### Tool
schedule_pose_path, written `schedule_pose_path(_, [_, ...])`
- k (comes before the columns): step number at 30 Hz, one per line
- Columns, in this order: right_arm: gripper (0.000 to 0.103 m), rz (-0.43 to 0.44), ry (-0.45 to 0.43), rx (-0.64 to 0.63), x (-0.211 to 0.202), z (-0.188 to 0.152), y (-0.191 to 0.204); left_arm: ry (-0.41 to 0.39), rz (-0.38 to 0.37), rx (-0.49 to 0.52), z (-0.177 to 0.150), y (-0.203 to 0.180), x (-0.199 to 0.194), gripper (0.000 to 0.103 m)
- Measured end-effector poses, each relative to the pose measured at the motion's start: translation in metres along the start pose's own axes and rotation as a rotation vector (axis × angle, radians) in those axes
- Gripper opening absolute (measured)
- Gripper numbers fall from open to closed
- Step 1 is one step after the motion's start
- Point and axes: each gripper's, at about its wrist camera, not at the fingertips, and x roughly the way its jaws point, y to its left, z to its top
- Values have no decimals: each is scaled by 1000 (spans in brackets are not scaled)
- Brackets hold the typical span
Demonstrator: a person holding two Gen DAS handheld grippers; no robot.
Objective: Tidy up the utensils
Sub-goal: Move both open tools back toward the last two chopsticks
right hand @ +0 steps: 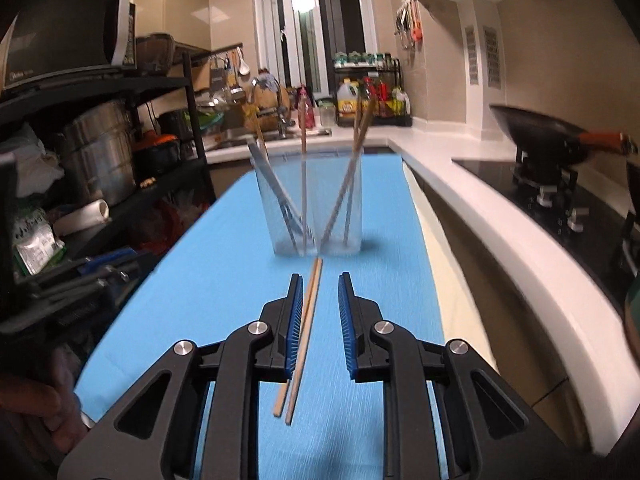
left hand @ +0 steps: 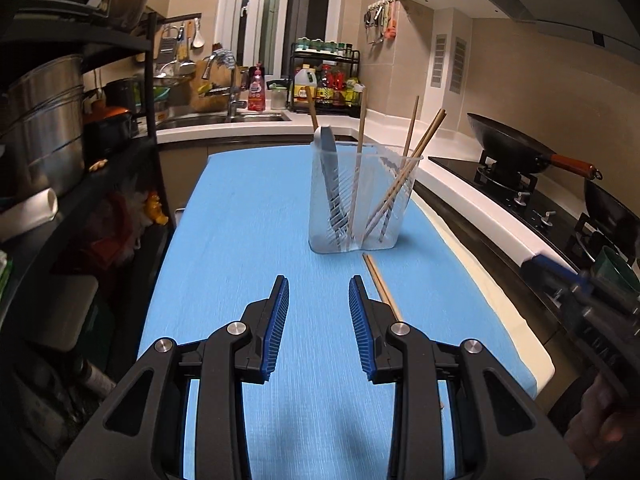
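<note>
Right gripper jaws apart around the pair of wooden chopsticks (nearer its left jaw); clear ribbed plastic utensil holder ahead. Left gripper jaws apart, empty.

In the left wrist view, the right claw is motion-blurred at the right edge; its jaw state cannot be read. The chopsticks on the tabletop are partly hidden behind the left claw's right finger. In the right wrist view, the left claw is blurred and cut off at the left edge. The wok is blurred. Bottle labels on the rack are too small to read.
</note>
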Motion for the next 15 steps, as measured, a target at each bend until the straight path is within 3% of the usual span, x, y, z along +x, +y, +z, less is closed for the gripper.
schedule_pose_path(4, [19, -26, 89, -15, 24, -27, 1, 21, 39, -24, -23, 6, 8, 31])
schedule_pose_path(9, [20, 0, 163, -5, 45, -35, 3, 30, 74, -42, -23, 19, 16, 31])
schedule_pose_path(15, [20, 15, 232, -31, 64, -50, 13, 55, 64, -54, -28, 23, 18, 31])
